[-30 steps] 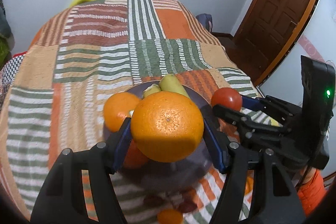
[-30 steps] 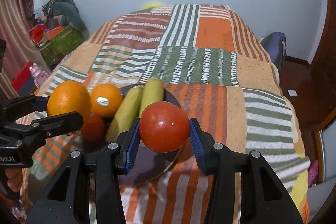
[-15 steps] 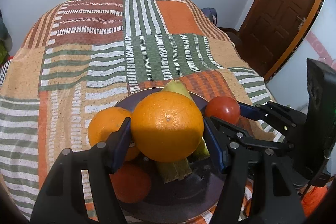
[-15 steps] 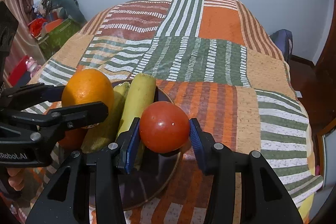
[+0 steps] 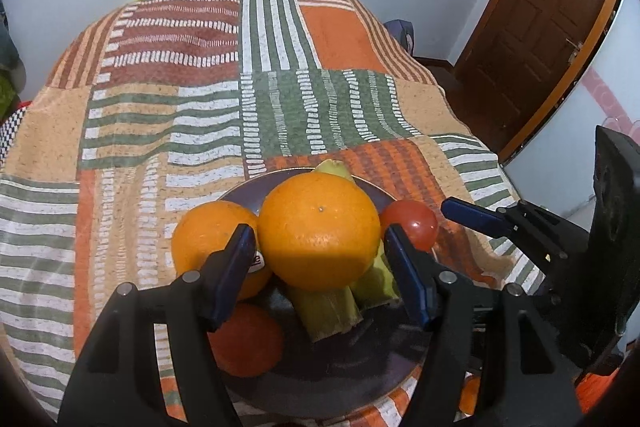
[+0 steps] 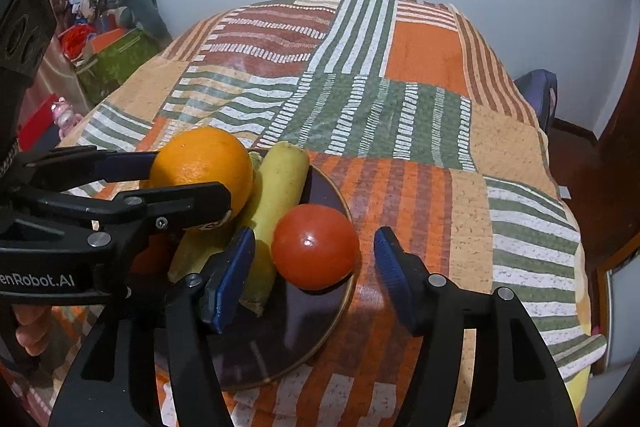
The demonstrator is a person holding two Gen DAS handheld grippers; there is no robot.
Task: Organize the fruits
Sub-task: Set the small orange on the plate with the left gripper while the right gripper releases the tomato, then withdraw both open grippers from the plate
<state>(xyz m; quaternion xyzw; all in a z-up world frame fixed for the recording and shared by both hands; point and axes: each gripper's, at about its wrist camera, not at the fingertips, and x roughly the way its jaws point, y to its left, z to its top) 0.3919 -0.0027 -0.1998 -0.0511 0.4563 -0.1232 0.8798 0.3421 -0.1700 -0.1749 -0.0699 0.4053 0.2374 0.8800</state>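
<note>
While the tomato [image 6: 315, 246] sits between its spread jaws, the right tool [image 6: 316, 269] touches nothing.

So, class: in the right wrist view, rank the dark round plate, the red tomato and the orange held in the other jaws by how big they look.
1. Dark round plate
2. Orange
3. Red tomato, only slightly smaller and nearer the camera, so that ranking is unsure.

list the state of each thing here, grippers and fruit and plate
left hand-held gripper: shut on the big orange
big orange: held just above the plate
right hand-held gripper: open, pads clear of the tomato
tomato: resting on the plate near its rim
plate: flat on the bedspread, holding fruit
bananas: lying on the plate
</note>
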